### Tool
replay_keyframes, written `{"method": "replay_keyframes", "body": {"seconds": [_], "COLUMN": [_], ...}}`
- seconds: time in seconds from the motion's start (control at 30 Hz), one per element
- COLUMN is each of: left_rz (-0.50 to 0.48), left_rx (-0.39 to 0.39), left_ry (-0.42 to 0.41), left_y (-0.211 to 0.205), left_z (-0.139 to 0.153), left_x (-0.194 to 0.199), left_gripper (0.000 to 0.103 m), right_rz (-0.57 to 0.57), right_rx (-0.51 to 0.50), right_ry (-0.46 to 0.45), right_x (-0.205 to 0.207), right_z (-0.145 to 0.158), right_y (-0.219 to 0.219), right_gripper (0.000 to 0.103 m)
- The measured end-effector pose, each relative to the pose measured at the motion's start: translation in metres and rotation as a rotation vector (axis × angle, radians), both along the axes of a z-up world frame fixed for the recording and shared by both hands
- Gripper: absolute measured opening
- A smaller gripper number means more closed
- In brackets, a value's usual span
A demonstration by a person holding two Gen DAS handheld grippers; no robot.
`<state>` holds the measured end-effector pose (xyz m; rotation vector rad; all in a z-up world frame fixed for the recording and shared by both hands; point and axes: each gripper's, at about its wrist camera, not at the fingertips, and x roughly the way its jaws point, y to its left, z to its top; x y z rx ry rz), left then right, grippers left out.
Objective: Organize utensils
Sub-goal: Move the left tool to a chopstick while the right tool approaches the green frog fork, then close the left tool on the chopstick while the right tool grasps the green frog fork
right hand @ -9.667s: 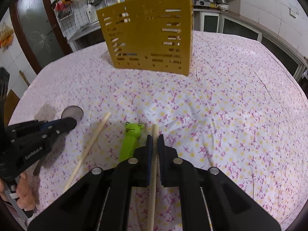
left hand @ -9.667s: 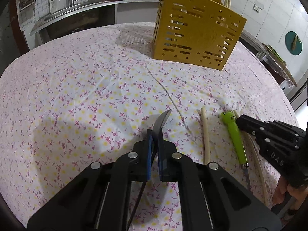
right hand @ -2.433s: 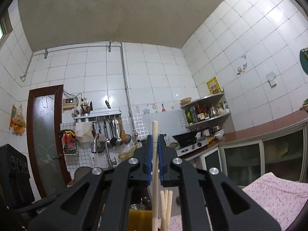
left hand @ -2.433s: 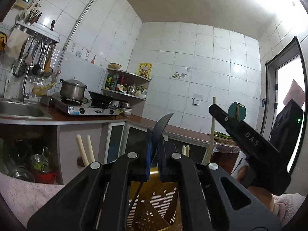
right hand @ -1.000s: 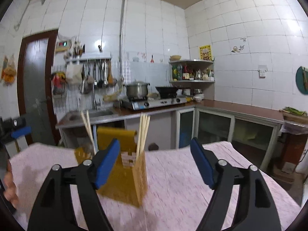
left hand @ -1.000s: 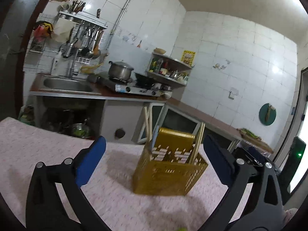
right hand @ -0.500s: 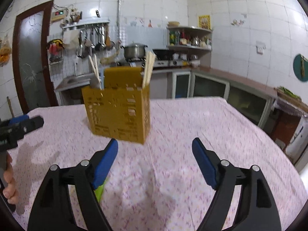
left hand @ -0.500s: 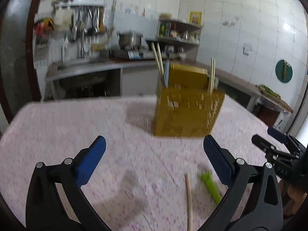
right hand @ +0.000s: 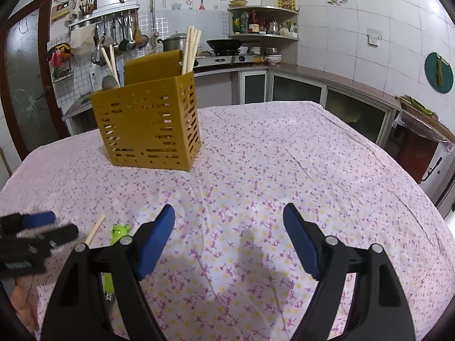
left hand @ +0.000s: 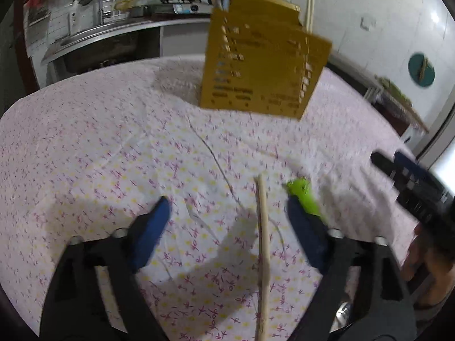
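Note:
A yellow slotted utensil holder stands on the far part of the table, with chopsticks upright in it. One wooden chopstick lies on the cloth, and a green frog-handled utensil lies just right of it. My left gripper hangs low over the chopstick. Its jaws are closing, with the chopstick lying between them untouched. My right gripper is open over bare cloth, to the right of the utensils, with nothing in it.
The round table wears a white cloth with pink flowers. Behind it run a kitchen counter with a stove and pot, a sink and hanging ladles. A hand holds the right gripper at the table's near right edge.
Both grippers have sunk and tipped down toward the table. The left jaws have narrowed, and the lying chopstick now sits between them. The right jaws keep the same width.

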<state>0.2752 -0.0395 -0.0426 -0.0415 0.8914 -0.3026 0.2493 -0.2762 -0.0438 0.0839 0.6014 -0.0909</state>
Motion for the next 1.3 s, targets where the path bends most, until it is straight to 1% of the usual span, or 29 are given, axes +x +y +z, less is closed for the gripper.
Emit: {"method": "replay_keyframes", "body": {"seconds": [0.03,0.1,0.2,0.23,0.27,0.3,0.4,0.47,0.53,0.57,0.6,0.67,0.73,0.87,0.93,1.03,1.17,1.3], "left_rz": [-0.007,-0.012,-0.033,-0.045,-0.057,-0.064,-0.080,-0.087,-0.078,-0.078,-0.083,-0.093,-0.096,-0.075,-0.067,-0.035,-0.008,0.004], "left_rx": [0.004,0.010,0.065,0.083,0.099,0.112,0.156,0.165,0.158,0.136,0.112,0.072,0.043,0.070,0.059,0.043,0.014,0.013], "left_ry": [0.017,0.023,0.001,0.001,0.010,0.026,0.009,0.003,0.005,0.012,0.021,0.035,0.041,0.012,0.018,0.027,0.036,0.044], "left_y": [-0.003,-0.007,-0.019,-0.023,-0.027,-0.030,-0.037,-0.036,-0.032,-0.028,-0.023,-0.016,-0.010,-0.006,-0.001,0.011,0.025,0.031], "left_z": [-0.003,-0.004,-0.003,-0.004,-0.006,-0.009,-0.011,-0.011,-0.010,-0.010,-0.009,-0.009,-0.008,-0.003,-0.003,-0.003,0.000,-0.001], "left_x": [0.001,0.001,-0.002,-0.001,0.000,0.003,0.006,0.007,0.010,0.012,0.014,0.018,0.019,0.018,0.019,0.022,0.028,0.031], "left_gripper": [0.072,0.071,0.071,0.069,0.059,0.053,0.046,0.031,0.019,0.010,0.006,0.006,0.006,0.004,0.004,0.004,0.004,0.004], "right_rz": [0.000,0.001,0.001,0.002,0.005,0.006,0.008,0.011,0.026,0.037,0.048,0.068,0.094,0.130,0.144,0.153,0.162,0.176], "right_rx": [-0.002,-0.005,-0.014,-0.016,-0.017,-0.018,-0.015,-0.013,-0.011,-0.014,-0.017,-0.020,-0.019,-0.023,-0.025,-0.022,-0.025,-0.040], "right_ry": [0.001,0.005,0.012,0.015,0.017,0.021,0.022,0.025,0.035,0.039,0.041,0.046,0.054,0.079,0.095,0.120,0.137,0.163], "right_x": [0.001,0.002,0.003,0.004,0.004,0.006,0.006,0.006,0.007,0.007,0.007,0.007,0.007,0.010,0.013,0.017,0.017,0.018], "right_z": [0.000,-0.001,-0.001,-0.002,-0.001,-0.001,0.000,-0.001,-0.002,-0.002,-0.003,-0.003,-0.003,-0.007,-0.010,-0.015,-0.015,-0.017], "right_y": [0.000,0.000,0.002,0.004,0.004,0.005,0.008,0.010,0.016,0.022,0.027,0.036,0.047,0.065,0.074,0.081,0.091,0.103], "right_gripper": [0.077,0.077,0.077,0.075,0.072,0.071,0.070,0.066,0.066,0.065,0.064,0.061,0.060,0.056,0.055,0.051,0.049,0.046]}}
